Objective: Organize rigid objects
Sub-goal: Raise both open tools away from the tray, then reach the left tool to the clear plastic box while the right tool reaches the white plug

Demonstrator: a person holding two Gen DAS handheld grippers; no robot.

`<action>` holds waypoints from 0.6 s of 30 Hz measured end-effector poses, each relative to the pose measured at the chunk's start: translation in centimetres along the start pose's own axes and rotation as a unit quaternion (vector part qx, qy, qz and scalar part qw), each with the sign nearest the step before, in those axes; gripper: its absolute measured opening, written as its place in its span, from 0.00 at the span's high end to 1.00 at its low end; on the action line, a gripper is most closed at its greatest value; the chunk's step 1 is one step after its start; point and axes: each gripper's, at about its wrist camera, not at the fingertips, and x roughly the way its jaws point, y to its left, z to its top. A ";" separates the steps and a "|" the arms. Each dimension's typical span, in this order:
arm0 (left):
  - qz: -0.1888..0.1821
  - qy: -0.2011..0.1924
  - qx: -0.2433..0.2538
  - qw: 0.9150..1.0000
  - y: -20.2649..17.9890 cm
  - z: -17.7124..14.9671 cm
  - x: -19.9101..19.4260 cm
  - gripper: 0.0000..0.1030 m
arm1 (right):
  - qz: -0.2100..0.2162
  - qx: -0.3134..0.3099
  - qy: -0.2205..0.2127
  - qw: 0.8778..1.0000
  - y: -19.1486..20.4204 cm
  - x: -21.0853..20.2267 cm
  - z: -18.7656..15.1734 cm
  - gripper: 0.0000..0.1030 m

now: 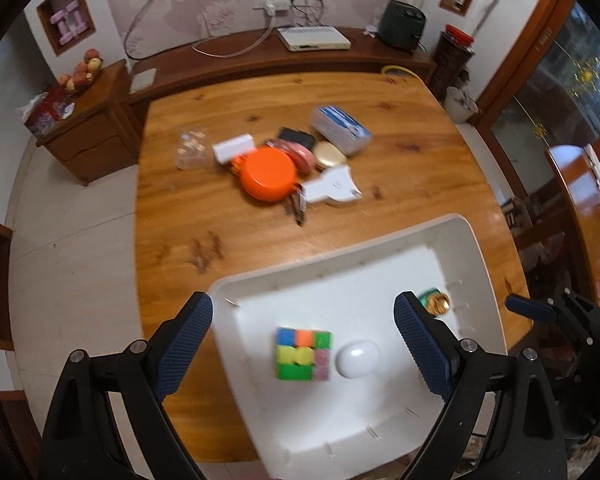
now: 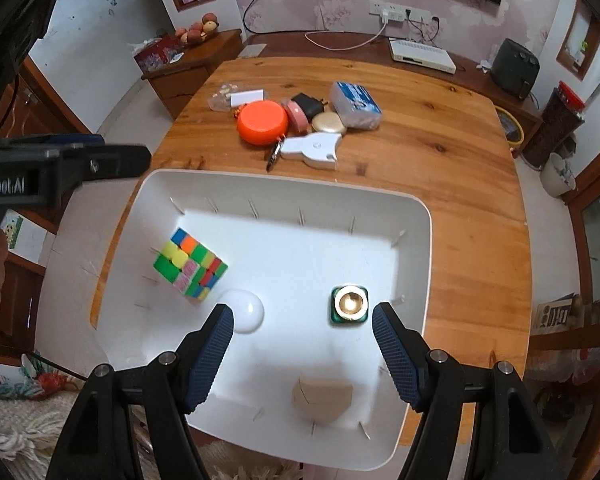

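Observation:
A white bin (image 1: 474, 248) (image 2: 420, 216) sits on the near part of the wooden table. In it lie a colourful cube (image 1: 303, 354) (image 2: 190, 266), a white rounded case (image 1: 358, 358) (image 2: 246, 310), a green bottle with a gold cap (image 1: 436, 302) (image 2: 350, 304) and a brown piece of card (image 2: 322, 400). My left gripper (image 1: 303, 348) is open and empty above the bin. My right gripper (image 2: 302, 354) is open and empty above the bin too. A pile waits mid-table: an orange round box (image 1: 268, 174) (image 2: 262, 122), a white flat gadget (image 1: 334, 188) (image 2: 312, 150), a gold compact (image 1: 330, 154) (image 2: 328, 124).
The pile also holds a blue-white box (image 1: 340, 128) (image 2: 356, 104), a pink round case (image 1: 300, 154) (image 2: 294, 114), a black charger (image 1: 298, 136) (image 2: 310, 104), a small white box (image 1: 234, 148) (image 2: 248, 98), a clear bag (image 1: 190, 148) and keys (image 1: 298, 204). A wooden sideboard (image 1: 260, 52) stands behind the table.

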 end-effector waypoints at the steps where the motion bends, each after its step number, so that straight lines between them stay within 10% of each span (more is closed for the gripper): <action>1: 0.005 -0.004 -0.003 1.000 0.6 0.5 -0.2 0.09 | 0.000 0.000 -0.001 1.000 0.2 0.0 0.4 0.29; 18: 0.033 0.003 -0.064 0.997 10.6 10.9 3.0 0.09 | 0.003 -0.019 -0.023 1.000 3.7 1.4 11.1 0.29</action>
